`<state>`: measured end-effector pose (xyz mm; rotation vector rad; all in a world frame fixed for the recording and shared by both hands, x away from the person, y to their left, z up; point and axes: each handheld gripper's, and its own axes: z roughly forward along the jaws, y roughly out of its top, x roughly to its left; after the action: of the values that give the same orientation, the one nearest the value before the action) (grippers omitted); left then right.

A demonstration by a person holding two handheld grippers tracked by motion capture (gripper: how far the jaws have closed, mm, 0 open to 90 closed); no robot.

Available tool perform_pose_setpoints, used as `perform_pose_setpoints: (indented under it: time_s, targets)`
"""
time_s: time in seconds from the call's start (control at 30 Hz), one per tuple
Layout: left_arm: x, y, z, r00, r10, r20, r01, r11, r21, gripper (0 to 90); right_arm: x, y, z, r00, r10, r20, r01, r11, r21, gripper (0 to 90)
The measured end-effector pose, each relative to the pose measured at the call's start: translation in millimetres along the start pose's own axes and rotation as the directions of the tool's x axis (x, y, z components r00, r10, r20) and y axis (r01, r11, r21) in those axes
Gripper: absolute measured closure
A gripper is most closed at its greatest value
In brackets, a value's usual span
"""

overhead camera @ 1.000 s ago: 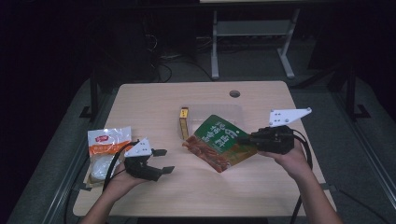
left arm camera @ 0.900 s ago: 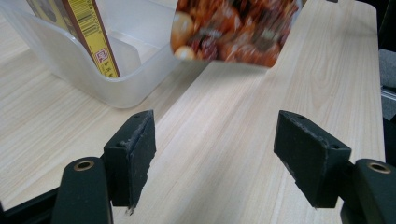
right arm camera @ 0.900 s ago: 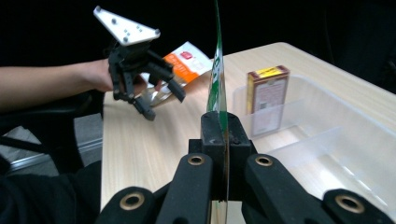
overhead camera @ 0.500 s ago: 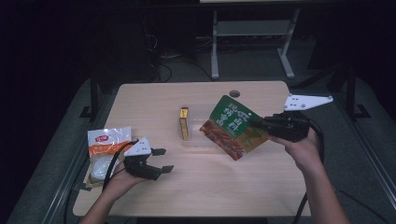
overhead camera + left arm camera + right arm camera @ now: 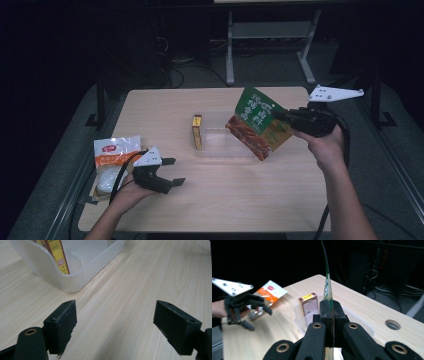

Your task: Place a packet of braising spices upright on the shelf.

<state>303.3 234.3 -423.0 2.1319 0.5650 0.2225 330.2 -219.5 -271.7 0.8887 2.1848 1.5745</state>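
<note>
My right gripper (image 5: 278,116) is shut on the edge of a green snack bag (image 5: 256,124), which hangs tilted in the air over the right end of a clear plastic container (image 5: 220,148). In the right gripper view the bag (image 5: 327,287) shows edge-on between the closed jaws (image 5: 329,308). A narrow yellow-brown box (image 5: 197,132) stands upright at the container's left end. My left gripper (image 5: 173,172) rests low at the table's front left, open and holding nothing. In its own view the jaws (image 5: 115,325) stand wide apart, with the container (image 5: 75,280) and box (image 5: 57,253) ahead.
An orange-and-white food bag (image 5: 113,159) lies at the table's left edge, just behind the left hand. A round cable hole (image 5: 392,324) sits in the table's far side. Bare wood (image 5: 240,195) spans the front between the two arms. A metal stand (image 5: 270,35) rises beyond the table.
The right gripper has lifted the green bag off the table and carried it up and back, above the container's right end. The left gripper has stayed put.
</note>
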Motion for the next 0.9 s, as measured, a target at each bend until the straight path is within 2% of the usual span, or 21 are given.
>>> perform_pose_setpoints:
  time_s: [0.07,0.47,0.9]
  targets:
    - [-0.2,-0.8,1.6,0.9999,-0.016,0.005,0.016,0.9998,-0.007,17.1,-1.9,3.4,0.9,1.0,-0.001,0.009,0.001,1.0,-0.002,90.0]
    - [-4.0,-3.0,10.2,0.9997,0.02,0.014,-0.021,0.9993,0.03,16.3,-7.9,22.1,20.9,0.9983,0.019,0.055,-0.019,1.0,0.0,90.0]
    - [-2.0,-3.8,7.7,0.9999,0.013,0.003,-0.013,0.9998,0.018,16.2,-17.6,30.3,45.2,0.9949,0.042,0.091,-0.043,0.999,0.008,90.0]
